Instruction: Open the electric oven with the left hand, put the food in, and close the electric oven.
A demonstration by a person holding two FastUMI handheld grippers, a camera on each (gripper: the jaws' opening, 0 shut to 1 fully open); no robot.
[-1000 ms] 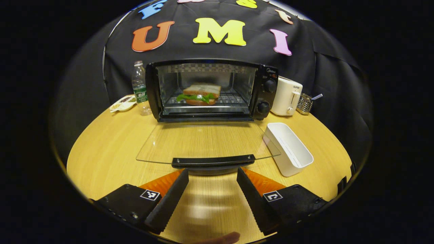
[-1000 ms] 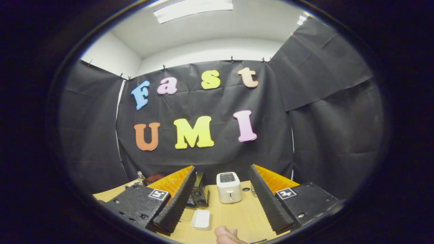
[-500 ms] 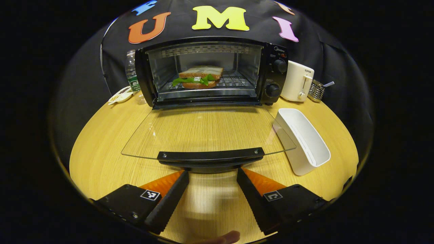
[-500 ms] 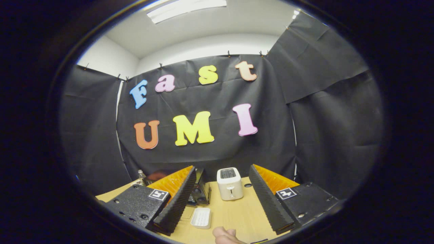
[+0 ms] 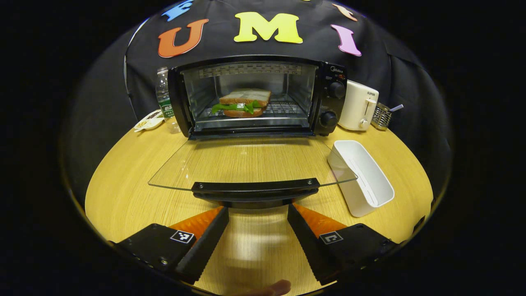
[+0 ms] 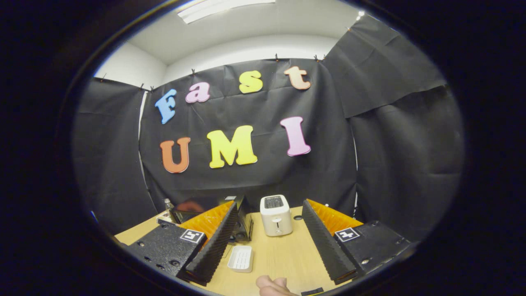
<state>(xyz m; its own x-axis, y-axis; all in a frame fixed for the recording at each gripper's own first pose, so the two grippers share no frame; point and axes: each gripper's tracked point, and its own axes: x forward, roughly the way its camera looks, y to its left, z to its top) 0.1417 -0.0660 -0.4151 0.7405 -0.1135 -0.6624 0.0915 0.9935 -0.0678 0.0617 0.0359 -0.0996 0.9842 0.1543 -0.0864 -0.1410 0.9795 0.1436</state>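
Sandwich (image 5: 243,103) already on rack inside electric oven (image 5: 257,98); glass door (image 5: 250,164) dropped flat over tabletop (image 5: 123,181); closing looks like step left. Door handle (image 5: 255,188) dead ahead of left claw (image 5: 257,218), just beyond fingertips, long axis crosswise to fingers; left claw released, grasping nothing. Right claw (image 6: 267,240) raised well back, spread apart, empty; left is nearer.

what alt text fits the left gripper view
An electric oven stands open on a wooden table, a sandwich on its rack and its glass door folded flat. The left tongs, open, sit just short of the door handle.
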